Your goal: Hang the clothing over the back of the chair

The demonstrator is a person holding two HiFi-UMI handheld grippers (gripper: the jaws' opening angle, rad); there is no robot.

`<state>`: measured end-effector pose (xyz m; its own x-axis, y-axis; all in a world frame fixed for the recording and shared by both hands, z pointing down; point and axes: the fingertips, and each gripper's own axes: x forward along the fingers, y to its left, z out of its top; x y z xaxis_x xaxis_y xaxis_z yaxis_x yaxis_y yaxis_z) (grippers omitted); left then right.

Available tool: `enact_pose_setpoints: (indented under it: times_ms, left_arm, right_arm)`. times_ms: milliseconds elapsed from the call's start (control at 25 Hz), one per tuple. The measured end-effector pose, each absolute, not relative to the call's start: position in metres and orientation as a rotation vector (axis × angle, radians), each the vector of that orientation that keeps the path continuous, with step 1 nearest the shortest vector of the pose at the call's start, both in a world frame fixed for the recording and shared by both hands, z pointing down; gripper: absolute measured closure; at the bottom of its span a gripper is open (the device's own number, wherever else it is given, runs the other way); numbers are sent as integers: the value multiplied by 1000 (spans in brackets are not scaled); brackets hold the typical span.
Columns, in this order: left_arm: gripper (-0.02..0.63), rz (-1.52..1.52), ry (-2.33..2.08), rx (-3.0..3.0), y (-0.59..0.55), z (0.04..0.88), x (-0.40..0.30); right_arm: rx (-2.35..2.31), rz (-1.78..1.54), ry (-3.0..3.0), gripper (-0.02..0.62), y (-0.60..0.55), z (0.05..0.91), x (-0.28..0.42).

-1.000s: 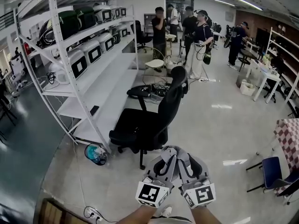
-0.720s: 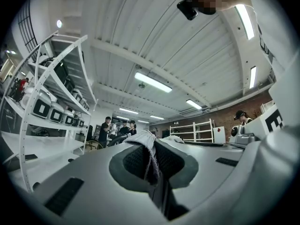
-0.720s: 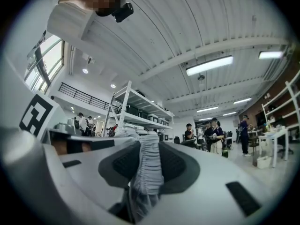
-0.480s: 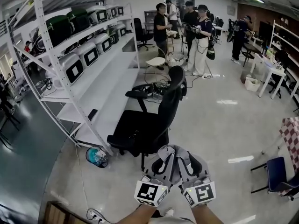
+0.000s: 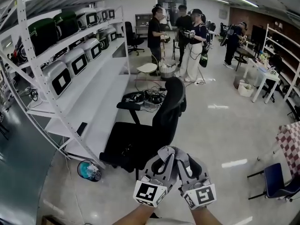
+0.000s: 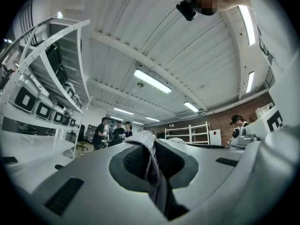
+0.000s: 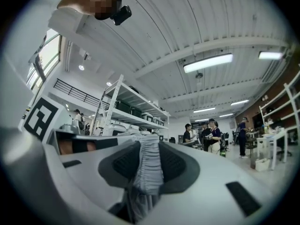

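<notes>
A black office chair [image 5: 140,142] stands beside the white rack, its tall back [image 5: 172,104] towards me. Low in the head view, my left gripper [image 5: 164,157] and right gripper [image 5: 185,157] are side by side just short of the chair's seat. Both are shut on a grey piece of clothing [image 5: 174,151] bunched between their tips. In the left gripper view a thin fold of the clothing [image 6: 151,161] is pinched between the dark pads. A thicker ribbed band of the clothing [image 7: 148,165] is clamped in the right gripper view. Most of the garment is hidden below the grippers.
A white shelving rack [image 5: 70,78] with boxed appliances runs along the left. A teal object [image 5: 88,170] lies on the floor by its foot. Cables [image 5: 149,97] sit behind the chair. Several people [image 5: 187,41] stand farther back. A blue chair [image 5: 276,182] is at the right.
Both grippers, still shut on the clothing, have been carried forward towards the chair. The chair and rack now sit closer and lower in the head view.
</notes>
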<state>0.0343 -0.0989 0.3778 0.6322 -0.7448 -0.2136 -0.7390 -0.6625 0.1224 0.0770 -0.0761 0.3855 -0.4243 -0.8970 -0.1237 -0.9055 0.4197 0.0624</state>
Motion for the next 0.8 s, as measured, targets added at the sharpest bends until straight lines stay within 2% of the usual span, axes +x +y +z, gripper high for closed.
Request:
enact_pose_setpoints:
  times_ms: [520, 800]
  left_arm:
    - [577, -494, -1139, 2947, -223, 333, 3]
    - [577, -554, -1133, 2941, -266, 315, 17]
  right_arm:
    - [-1714, 272, 2455, 474, -207, 330, 55]
    - [-1680, 277, 2435, 474, -246, 306, 79]
